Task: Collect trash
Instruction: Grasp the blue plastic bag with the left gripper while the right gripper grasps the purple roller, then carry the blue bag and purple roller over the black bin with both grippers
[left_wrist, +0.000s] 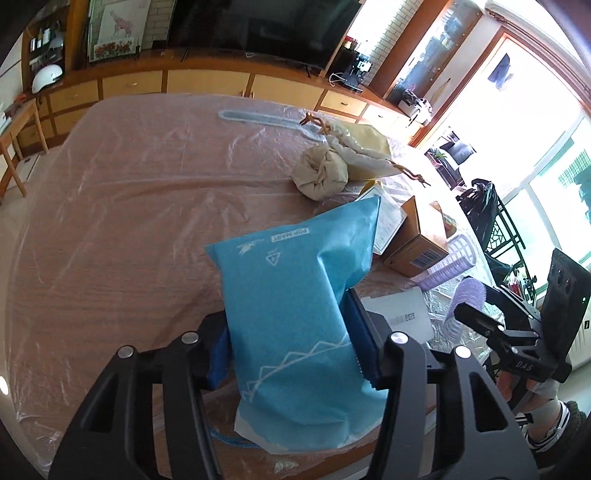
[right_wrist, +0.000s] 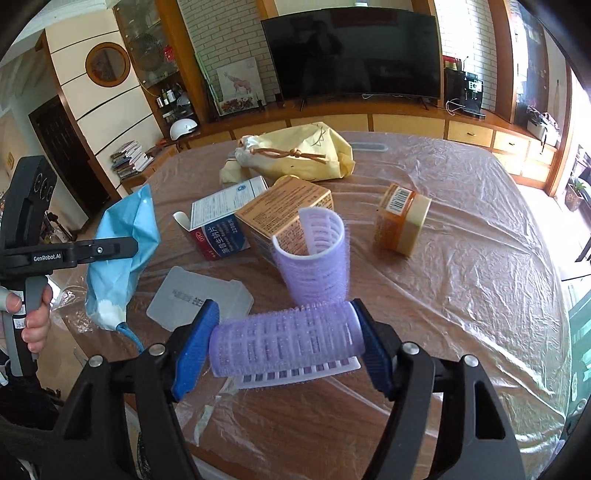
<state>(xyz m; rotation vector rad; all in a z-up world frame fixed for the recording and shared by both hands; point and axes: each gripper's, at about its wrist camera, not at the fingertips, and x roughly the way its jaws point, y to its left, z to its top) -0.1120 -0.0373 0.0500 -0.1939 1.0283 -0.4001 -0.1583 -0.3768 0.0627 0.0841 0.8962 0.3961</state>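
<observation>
Both grabs were in — the left hand-held gripper (left_wrist: 291, 354) clamped on the blue bag (left_wrist: 295, 302), the right hand-held gripper (right_wrist: 282, 349) on a purple hair roller (right_wrist: 286, 341) — while boxes (right_wrist: 284, 218), a jar (right_wrist: 402, 225) and another roller (right_wrist: 314, 254) littered the bench (right_wrist: 461, 295).

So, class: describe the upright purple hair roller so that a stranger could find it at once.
Start at the plastic-covered table before the television. Near its middle, against a tan carton, stands the upright roller. Its twin lies sideways between the right gripper pads.
</observation>
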